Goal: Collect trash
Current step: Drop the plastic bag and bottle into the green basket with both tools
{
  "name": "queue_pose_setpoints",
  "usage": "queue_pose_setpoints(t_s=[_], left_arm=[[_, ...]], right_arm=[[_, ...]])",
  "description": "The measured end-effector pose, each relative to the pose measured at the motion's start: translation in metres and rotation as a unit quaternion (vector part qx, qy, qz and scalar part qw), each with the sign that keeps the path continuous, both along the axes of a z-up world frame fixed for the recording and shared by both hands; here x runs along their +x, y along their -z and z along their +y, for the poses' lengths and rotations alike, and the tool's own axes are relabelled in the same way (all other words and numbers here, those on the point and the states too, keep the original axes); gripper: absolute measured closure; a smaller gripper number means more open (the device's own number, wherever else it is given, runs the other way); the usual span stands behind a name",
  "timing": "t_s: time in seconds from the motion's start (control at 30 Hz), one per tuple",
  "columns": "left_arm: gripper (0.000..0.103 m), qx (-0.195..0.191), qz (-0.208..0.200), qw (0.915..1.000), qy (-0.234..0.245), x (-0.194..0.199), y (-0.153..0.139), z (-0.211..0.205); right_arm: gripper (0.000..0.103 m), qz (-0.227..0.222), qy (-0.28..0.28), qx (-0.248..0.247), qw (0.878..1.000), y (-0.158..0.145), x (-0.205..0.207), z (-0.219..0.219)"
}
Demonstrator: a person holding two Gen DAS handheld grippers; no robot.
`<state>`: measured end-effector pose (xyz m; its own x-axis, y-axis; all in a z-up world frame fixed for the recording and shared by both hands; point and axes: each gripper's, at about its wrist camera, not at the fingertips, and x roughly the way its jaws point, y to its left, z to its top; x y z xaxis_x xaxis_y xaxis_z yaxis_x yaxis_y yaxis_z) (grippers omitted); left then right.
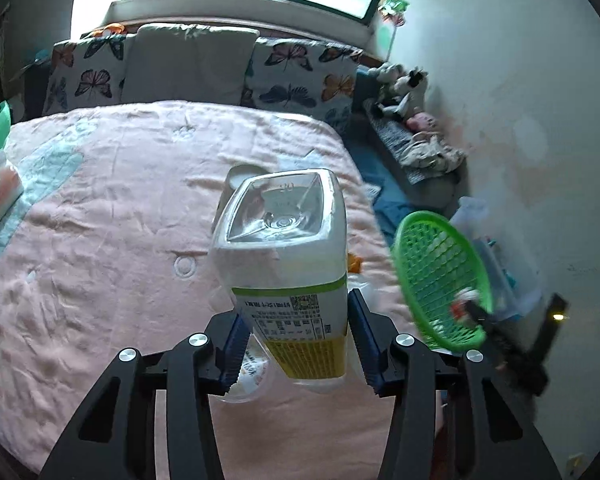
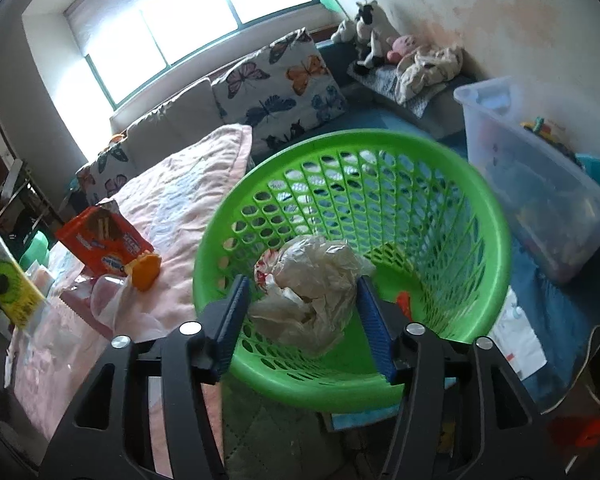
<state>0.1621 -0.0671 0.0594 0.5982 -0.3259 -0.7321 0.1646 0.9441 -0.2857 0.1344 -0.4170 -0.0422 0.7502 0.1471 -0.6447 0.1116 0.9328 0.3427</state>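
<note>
My left gripper (image 1: pixel 296 340) is shut on an empty clear plastic bottle (image 1: pixel 288 264) with a white, green and yellow label, held bottom-forward above the pink bed cover. A green mesh basket (image 1: pixel 440 280) hangs to its right, tilted. In the right wrist view the basket's rim (image 2: pixel 496 216) fills the middle; it holds a crumpled white plastic bag (image 2: pixel 312 280) and a small orange-red scrap (image 2: pixel 404 304). My right gripper (image 2: pixel 300 320) sits over the basket's near rim with the bag between its fingers; whether it grips is unclear. The held bottle shows at far left (image 2: pixel 12 280).
On the pink bed cover (image 2: pixel 172 216) lie an orange-red snack packet (image 2: pixel 104 240), an orange biscuit-shaped piece (image 2: pixel 144 272) and clear plastic wrap (image 2: pixel 116 304). A clear storage bin (image 2: pixel 540 184) stands right of the basket. Butterfly pillows (image 1: pixel 292 68) and soft toys (image 1: pixel 404 88) line the far side.
</note>
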Motion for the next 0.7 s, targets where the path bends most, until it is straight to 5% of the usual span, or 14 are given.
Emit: queue_pose_setpoints(t_s=[0.2,0.43,0.7], left_arm=[[0.057,-0.025,-0.017,0.9985,0.045,-0.001,-0.024,-0.024],[0.057,-0.031,-0.027,0.991,0.128,0.024,-0.035,-0.105],[0.057,0.037,-0.036,0.977,0.207,0.063,-0.011,-0.223]], right_arm=[[0.037,-0.006,0.012,0.001,1.0,-0.001,-0.007,-0.006],[0.037,-0.03,0.025,0.005,0.999,-0.014,-0.04,-0.021],[0.037,-0.046,0.052,0.023,0.997,-0.014,-0.079,-0.043]])
